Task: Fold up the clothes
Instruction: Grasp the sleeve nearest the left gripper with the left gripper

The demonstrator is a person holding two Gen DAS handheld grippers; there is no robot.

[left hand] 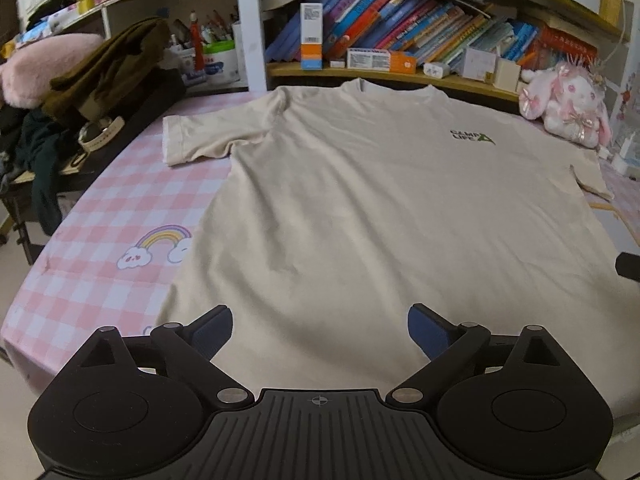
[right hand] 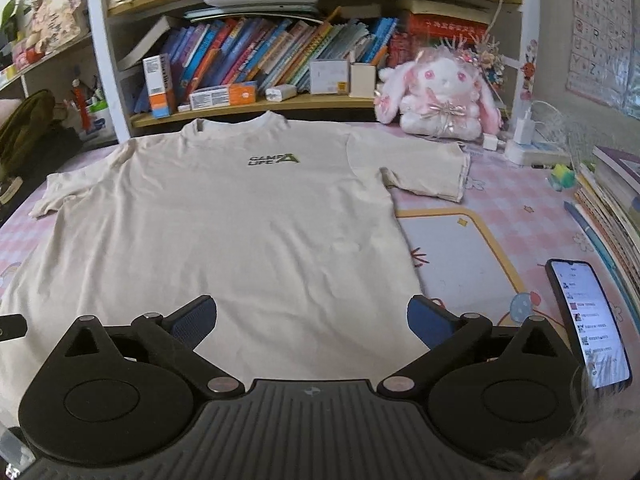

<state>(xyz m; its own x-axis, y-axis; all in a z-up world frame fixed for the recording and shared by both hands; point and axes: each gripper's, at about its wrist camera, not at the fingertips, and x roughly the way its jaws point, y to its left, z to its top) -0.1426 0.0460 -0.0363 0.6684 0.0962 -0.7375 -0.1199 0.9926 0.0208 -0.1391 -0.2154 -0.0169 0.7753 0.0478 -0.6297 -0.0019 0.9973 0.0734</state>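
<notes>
A beige T-shirt with a small green chest logo lies flat and face up on the pink checked table cover, collar toward the shelves, both sleeves spread. My left gripper hovers over the hem's left part, open, nothing between its blue pads. Over the hem's right part my right gripper is also open and empty. A dark tip of the right gripper shows at the left wrist view's right edge, and the left gripper's tip at the right wrist view's left edge.
Bookshelves run along the back. A pink plush rabbit sits behind the right sleeve. A lit phone and stacked books lie at the right. Brown clothing is piled on a dark stand at the left.
</notes>
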